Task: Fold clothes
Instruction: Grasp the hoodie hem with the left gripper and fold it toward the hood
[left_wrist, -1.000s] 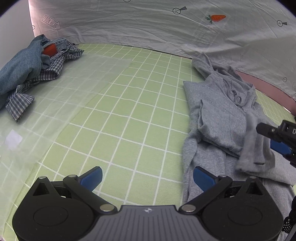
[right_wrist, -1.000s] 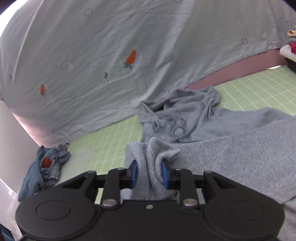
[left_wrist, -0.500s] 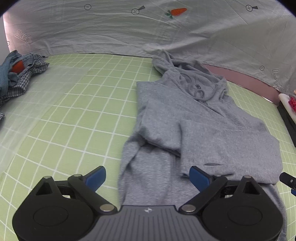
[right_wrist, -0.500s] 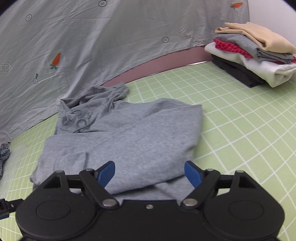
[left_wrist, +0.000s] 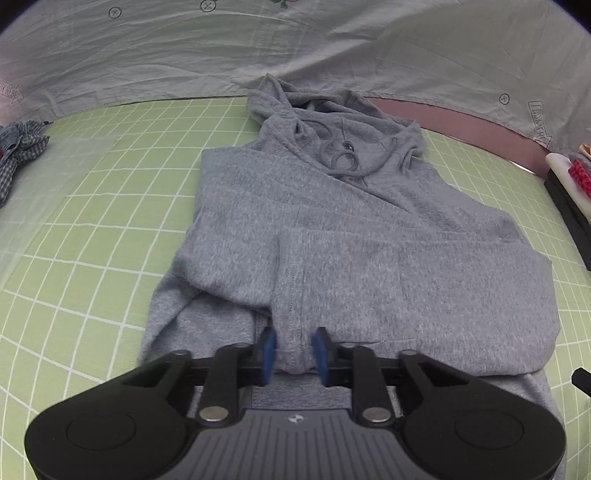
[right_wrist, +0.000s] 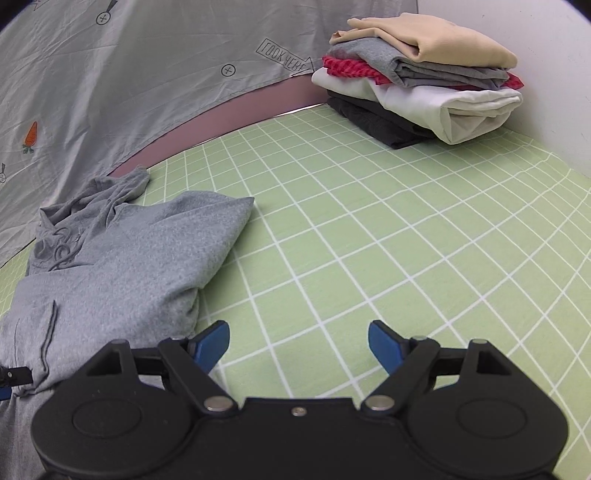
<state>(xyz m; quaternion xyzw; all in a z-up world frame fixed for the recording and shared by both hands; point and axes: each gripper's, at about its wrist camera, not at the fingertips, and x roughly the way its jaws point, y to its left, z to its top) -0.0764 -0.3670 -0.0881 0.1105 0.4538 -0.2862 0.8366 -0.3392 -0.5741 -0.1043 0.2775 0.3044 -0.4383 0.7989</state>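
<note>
A grey hoodie lies flat on the green checked mat, hood toward the far backdrop, with a sleeve folded across its front. My left gripper is shut on the near end of that folded sleeve, a bunch of grey cloth pinched between the blue pads. In the right wrist view the same hoodie fills the left side. My right gripper stands open over bare mat just right of the hoodie's edge, with nothing between its fingers.
A stack of folded clothes sits at the far right corner of the mat. A heap of blue and checked garments lies at the far left. A grey printed sheet hangs behind the mat.
My left gripper moved right onto the hoodie and shut on the sleeve end. My right gripper let go of the sleeve it held, opened, and swung right off the garment.
</note>
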